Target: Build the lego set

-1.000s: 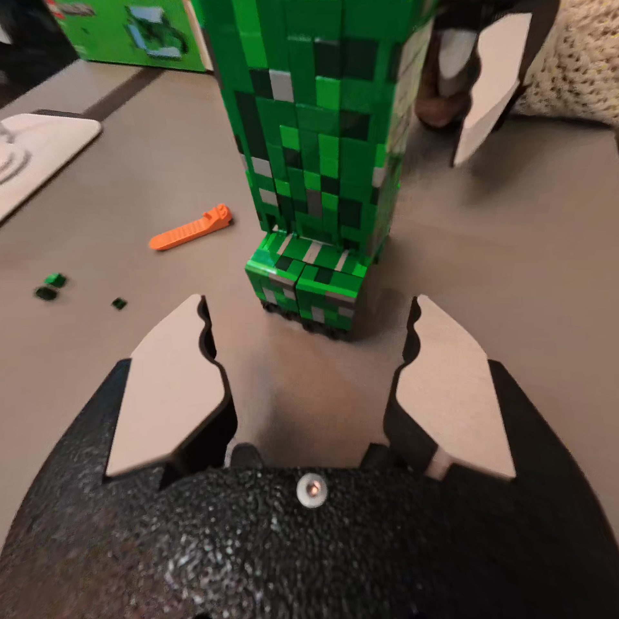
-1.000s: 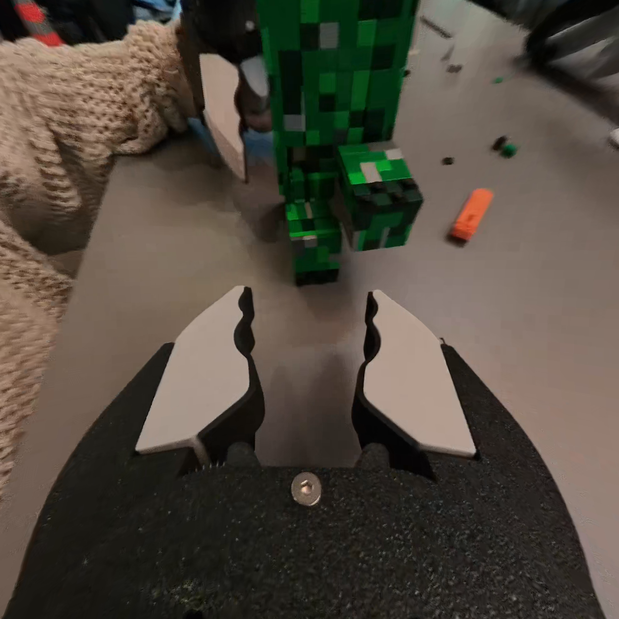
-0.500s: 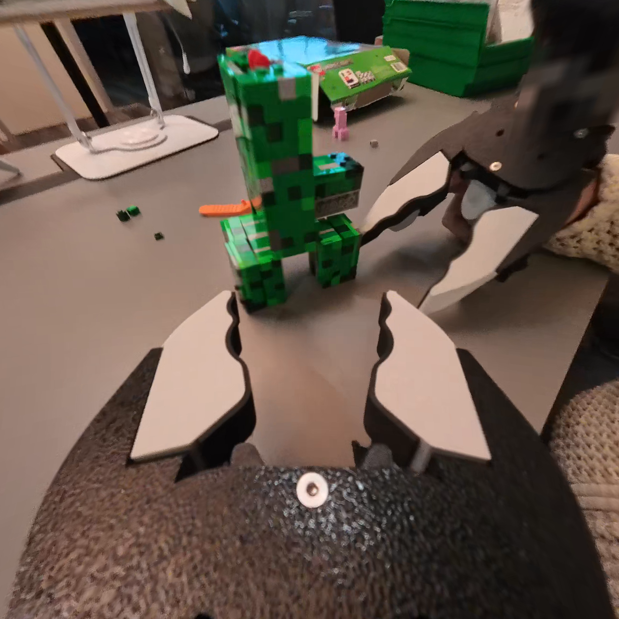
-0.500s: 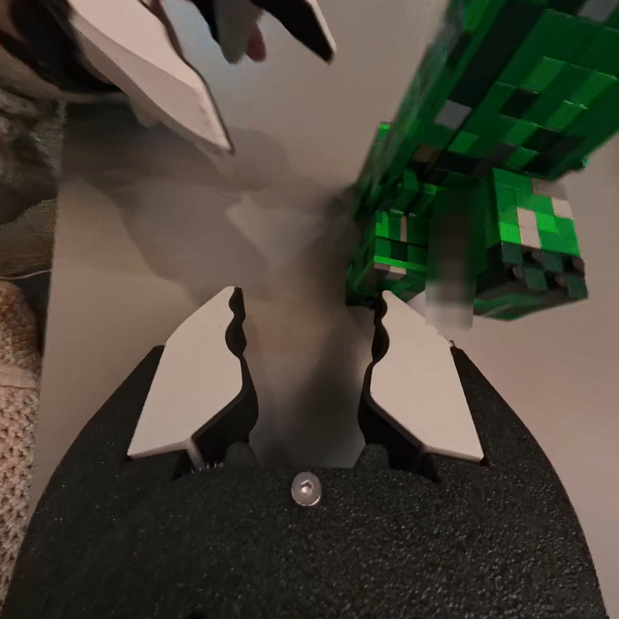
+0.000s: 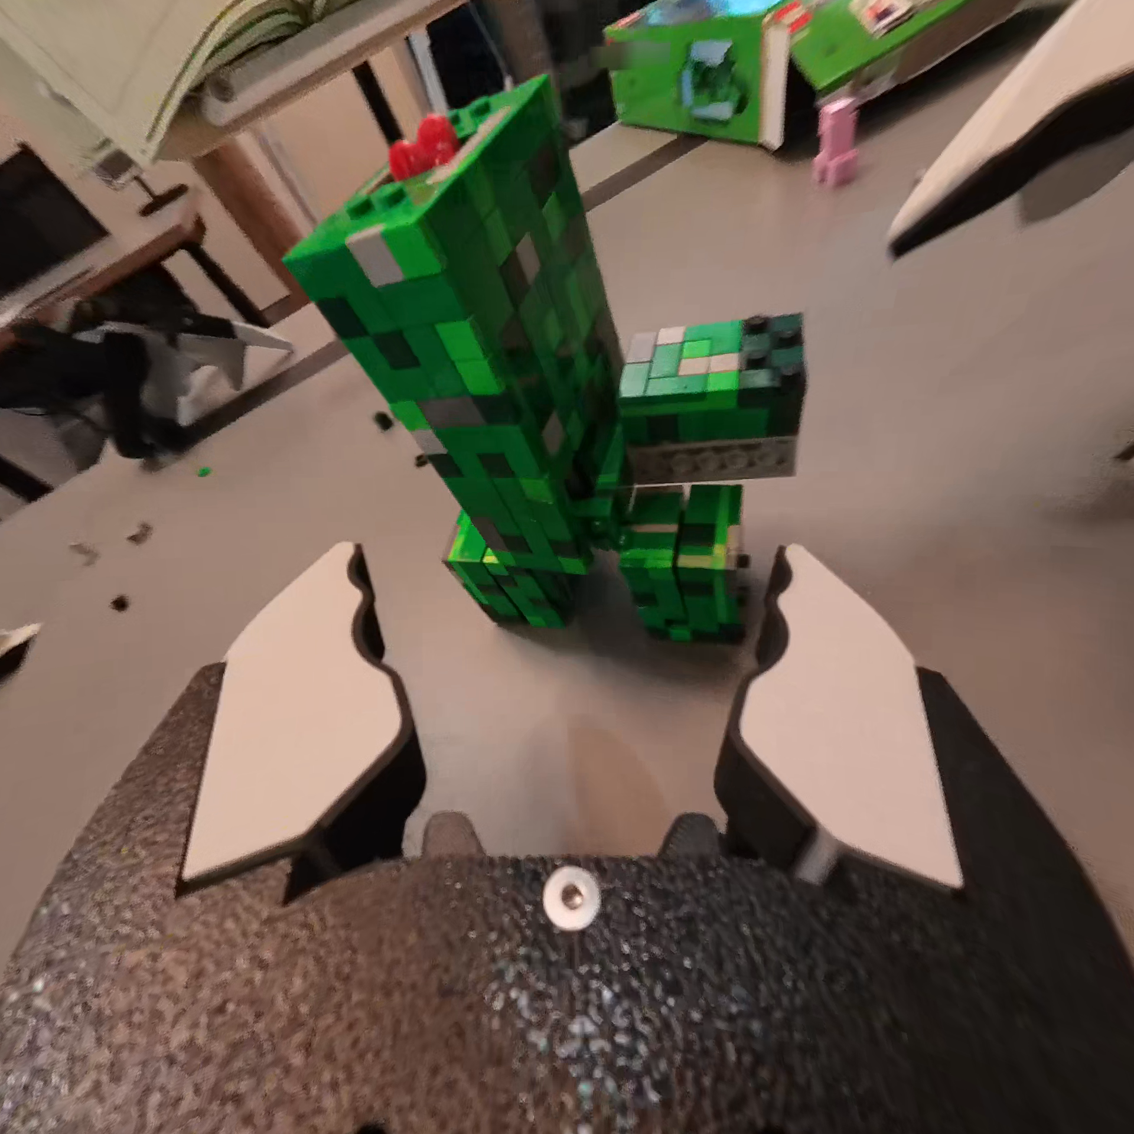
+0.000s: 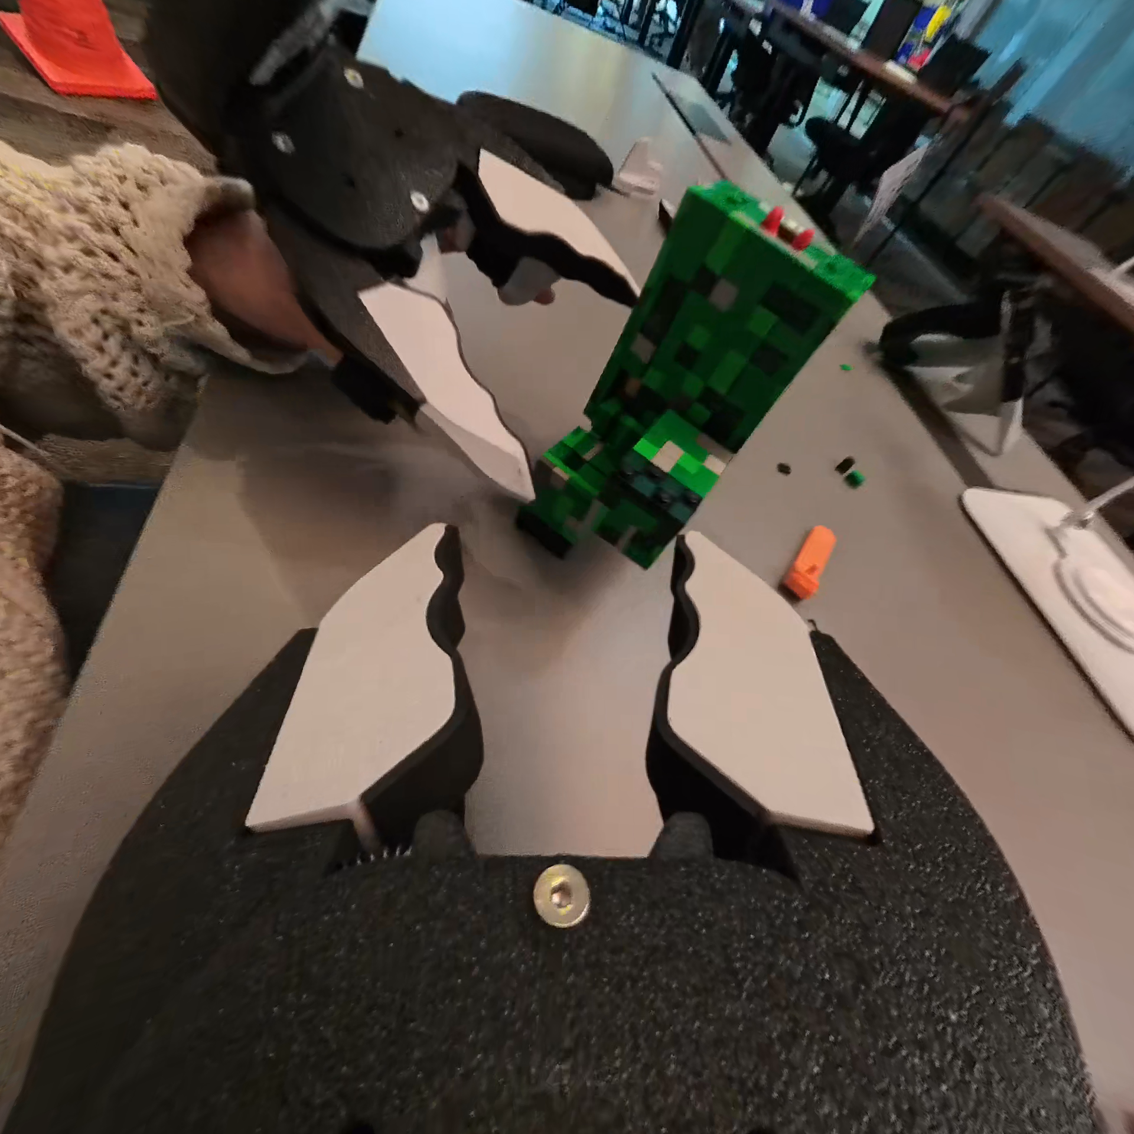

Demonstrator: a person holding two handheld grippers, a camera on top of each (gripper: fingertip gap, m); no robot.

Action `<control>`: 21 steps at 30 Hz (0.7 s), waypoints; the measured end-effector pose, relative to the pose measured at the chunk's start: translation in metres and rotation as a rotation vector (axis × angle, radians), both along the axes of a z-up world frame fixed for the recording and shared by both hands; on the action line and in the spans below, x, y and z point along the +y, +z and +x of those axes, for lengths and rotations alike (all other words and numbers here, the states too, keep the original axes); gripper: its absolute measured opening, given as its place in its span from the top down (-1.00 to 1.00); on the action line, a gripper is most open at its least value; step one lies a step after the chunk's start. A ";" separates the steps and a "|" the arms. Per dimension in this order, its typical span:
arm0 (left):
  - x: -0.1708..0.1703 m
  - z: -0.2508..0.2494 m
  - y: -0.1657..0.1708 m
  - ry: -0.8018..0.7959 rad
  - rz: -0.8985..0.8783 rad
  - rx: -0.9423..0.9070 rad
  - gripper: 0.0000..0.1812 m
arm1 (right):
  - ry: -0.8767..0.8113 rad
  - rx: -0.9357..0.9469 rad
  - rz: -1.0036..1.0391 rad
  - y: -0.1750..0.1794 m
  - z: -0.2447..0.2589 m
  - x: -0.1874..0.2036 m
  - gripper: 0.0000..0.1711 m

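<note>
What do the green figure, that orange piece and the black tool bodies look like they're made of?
Green figure: hard, glossy plastic bricks, judging by the shiny faces and studs on top.
Orange piece: probably smooth moulded plastic; too blurred to be sure.
Tool bodies, left and right: a rough, speckled black surface, perhaps printed plastic, with pale matte plates on the fingers.

The lego model [image 5: 491, 380] is a tall blocky figure of mixed light green, dark green, grey and black bricks, standing upright on the grey table [image 5: 920, 491], near the edge where the sleeve shows in the right wrist view. Its long rectangular body rises from short block legs [image 5: 681, 577] whose dark feet rest on the surface. A cube-shaped block [image 5: 712, 393] with dark studs and a grey strip underneath juts out sideways from the lower body, above one pair of legs. A red piece [image 5: 423, 150] sticks up from the open top.
</note>
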State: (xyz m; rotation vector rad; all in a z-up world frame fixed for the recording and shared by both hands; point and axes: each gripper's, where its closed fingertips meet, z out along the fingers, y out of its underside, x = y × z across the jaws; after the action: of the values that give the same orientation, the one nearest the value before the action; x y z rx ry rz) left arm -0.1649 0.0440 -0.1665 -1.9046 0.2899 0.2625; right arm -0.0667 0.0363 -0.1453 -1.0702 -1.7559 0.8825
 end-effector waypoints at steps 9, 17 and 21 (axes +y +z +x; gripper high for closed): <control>-0.004 -0.030 -0.007 0.118 -0.039 0.057 -0.38 | 0.127 0.042 0.444 -0.005 -0.011 0.033 0.19; -0.015 -0.101 -0.021 0.289 -0.137 0.175 -0.24 | 0.164 0.218 0.870 -0.012 -0.050 0.029 0.22; -0.025 -0.097 -0.025 0.242 -0.153 0.154 -0.21 | 0.162 0.301 1.033 -0.011 -0.076 0.023 0.24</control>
State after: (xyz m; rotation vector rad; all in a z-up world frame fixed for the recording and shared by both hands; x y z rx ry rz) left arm -0.2616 0.0185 -0.1917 -2.0760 0.1852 0.5651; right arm -0.1425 0.0598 -0.1562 -0.1094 -1.6960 0.1175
